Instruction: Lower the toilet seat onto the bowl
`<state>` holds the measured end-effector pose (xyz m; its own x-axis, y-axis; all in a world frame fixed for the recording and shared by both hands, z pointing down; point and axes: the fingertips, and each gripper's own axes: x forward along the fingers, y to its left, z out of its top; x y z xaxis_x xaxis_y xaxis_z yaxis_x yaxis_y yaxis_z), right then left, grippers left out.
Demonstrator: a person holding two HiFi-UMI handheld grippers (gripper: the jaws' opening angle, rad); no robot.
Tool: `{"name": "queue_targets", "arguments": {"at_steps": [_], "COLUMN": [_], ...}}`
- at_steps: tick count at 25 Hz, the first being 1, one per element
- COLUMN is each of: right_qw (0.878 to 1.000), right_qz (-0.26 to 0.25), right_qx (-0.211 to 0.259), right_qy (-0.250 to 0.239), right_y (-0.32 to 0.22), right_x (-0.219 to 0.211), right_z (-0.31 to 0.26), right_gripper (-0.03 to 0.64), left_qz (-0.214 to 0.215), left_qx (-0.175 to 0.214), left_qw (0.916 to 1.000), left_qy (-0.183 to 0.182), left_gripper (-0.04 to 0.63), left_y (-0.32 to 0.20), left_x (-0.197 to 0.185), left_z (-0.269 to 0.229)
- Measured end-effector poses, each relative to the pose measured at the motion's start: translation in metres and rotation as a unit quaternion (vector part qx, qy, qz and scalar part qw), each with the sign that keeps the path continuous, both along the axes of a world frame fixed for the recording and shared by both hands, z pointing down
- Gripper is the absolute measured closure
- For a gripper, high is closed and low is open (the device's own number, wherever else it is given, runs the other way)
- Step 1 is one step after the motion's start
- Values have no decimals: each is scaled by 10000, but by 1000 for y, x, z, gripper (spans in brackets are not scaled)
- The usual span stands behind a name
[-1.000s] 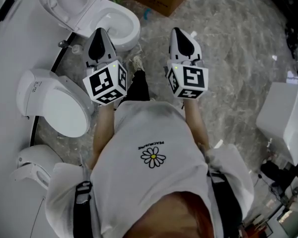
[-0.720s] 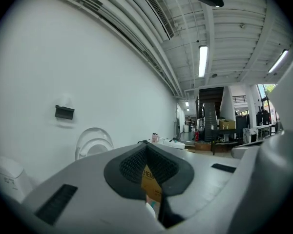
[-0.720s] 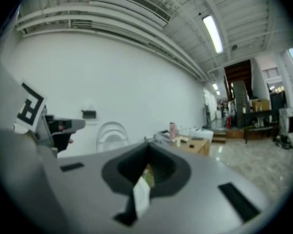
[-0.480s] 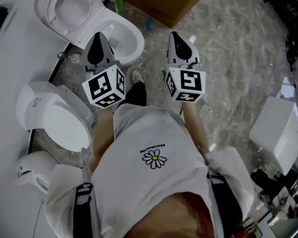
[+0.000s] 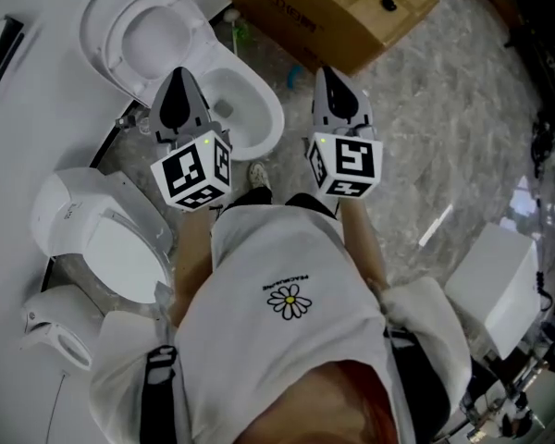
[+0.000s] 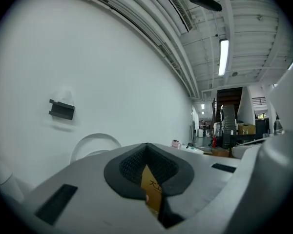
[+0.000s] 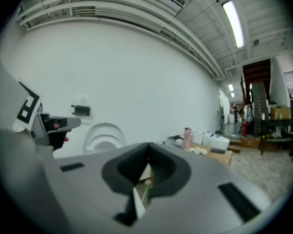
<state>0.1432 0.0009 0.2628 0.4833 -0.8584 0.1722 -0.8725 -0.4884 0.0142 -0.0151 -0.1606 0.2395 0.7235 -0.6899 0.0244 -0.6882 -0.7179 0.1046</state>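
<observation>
A white toilet stands at the upper left of the head view. Its seat and lid (image 5: 146, 33) are raised against the wall, and the bowl (image 5: 250, 109) lies open. My left gripper (image 5: 179, 77) hovers shut and empty over the bowl's near left rim. My right gripper (image 5: 328, 74) is shut and empty too, over the floor just right of the bowl. In the left gripper view the raised seat (image 6: 95, 145) shows beyond the shut jaws of the left gripper (image 6: 147, 150). The right gripper view shows the seat (image 7: 103, 136) past the right gripper (image 7: 147, 152).
A cardboard box (image 5: 333, 7) with small items on top sits right behind the bowl. Two more white toilets (image 5: 102, 229) (image 5: 55, 340) line the left wall, lids down. A white box (image 5: 495, 289) stands at the right. A black bracket (image 6: 61, 109) is fixed on the wall.
The toilet and the cardboard box have slid down and rightward in the head view as the person stepped closer. Both grippers stayed shut, side by side.
</observation>
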Motion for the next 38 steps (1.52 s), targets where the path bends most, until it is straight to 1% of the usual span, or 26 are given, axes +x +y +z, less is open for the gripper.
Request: {"name": "queue_targets", "arguments": {"at_steps": [3,6,9,12,14,16,20,22,26,28,31,34,38], "right_qw": [10000,9998,9989,9958,9902,9822,9663,9561,9348,9267,9195,9158,9139], "right_qz": [-65,-173,-459,-915,-1383,-1868,-2569,-2927,-3547,-3751,-3924,-4006,-4048], "right_qx": [-60,-72,-19,71,131,149,149,150,168,161,177,245,293], "right_qy": [13,2,-33,-67,-108,-134,-75,-57,-101,-124,-168,-155,-112], "right_y": [-27,-45,-67,-98,-126,-152,-186,-202,-228,-236,-244,-252,-265], "right_x": [9,14,15,16,14,11,2,-3,-10,-16,-21,-23,-22], "right_z": [0,0,0,1,1,0,-4,-6,-6,-4,-2,-4,-6], "right_gripper": [588,588,588,588,588,588,588,588,588,588,588,586,586], "left_qz": [-170,-359,-617,-970,-1363,-1775,-2280,-2568,-3141,-3344,-3532,-3607,-3610], "left_qx": [-54,-112,-118,-105,-82,-60,-3,19,55,48,17,66,111], "left_qw": [9998,9993,9980,9952,9906,9841,9737,9664,9493,9424,9355,9326,9325], "left_qy": [39,34,-7,13,23,26,52,76,78,70,68,69,27], "left_gripper": [575,575,575,575,575,575,575,575,575,575,575,575,574], "left_y": [-24,-37,-45,-52,-57,-62,-67,-69,-70,-70,-71,-75,-88], "left_x": [2,-2,-7,-14,-20,-24,-27,-29,-36,-43,-49,-51,-53], "left_z": [2,5,7,6,4,2,-6,-10,-14,-13,-11,-12,-14]}}
